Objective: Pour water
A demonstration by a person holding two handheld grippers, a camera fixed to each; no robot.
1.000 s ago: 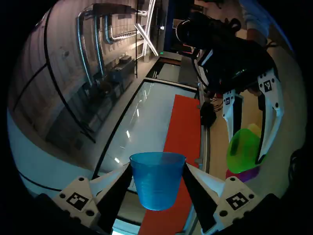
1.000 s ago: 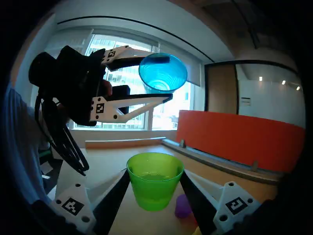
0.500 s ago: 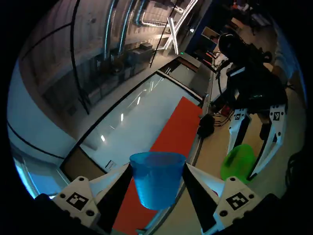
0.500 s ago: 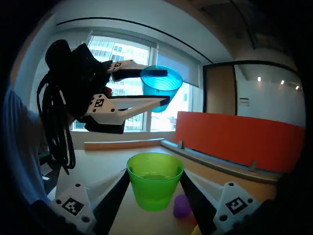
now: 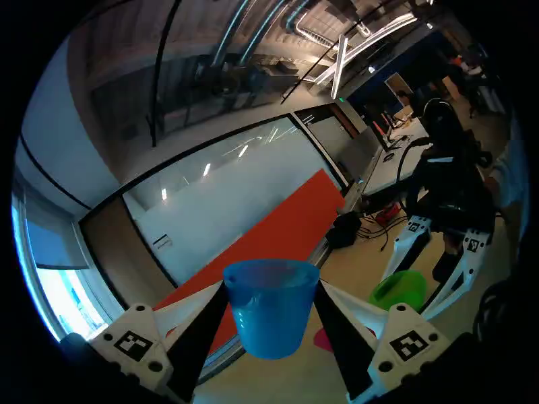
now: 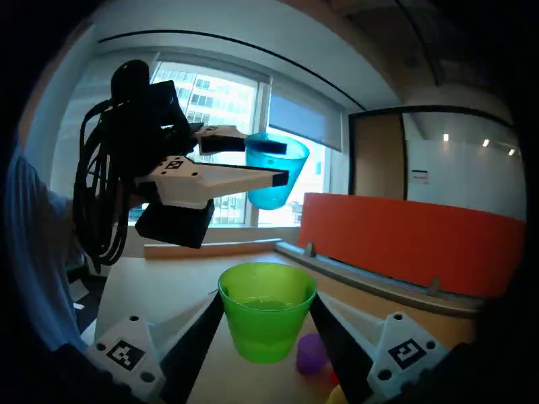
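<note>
Left gripper (image 5: 271, 286) fingers clamp one blue cup (image 5: 271, 313); right gripper (image 6: 267, 296) fingers clamp one green cup (image 6: 267, 322), one purple cup (image 6: 310, 354) just beside.

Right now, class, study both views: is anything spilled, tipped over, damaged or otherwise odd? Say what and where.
Nothing stands out. The blue cup sits about upright in the jaws of the left gripper, above the green cup, which stands level in the right gripper with water inside. No spill shows on the desk.

Pale wooden table (image 6: 168, 289), small purple cup (image 6: 312, 353) on it, orange partition (image 6: 411, 236) behind
</note>
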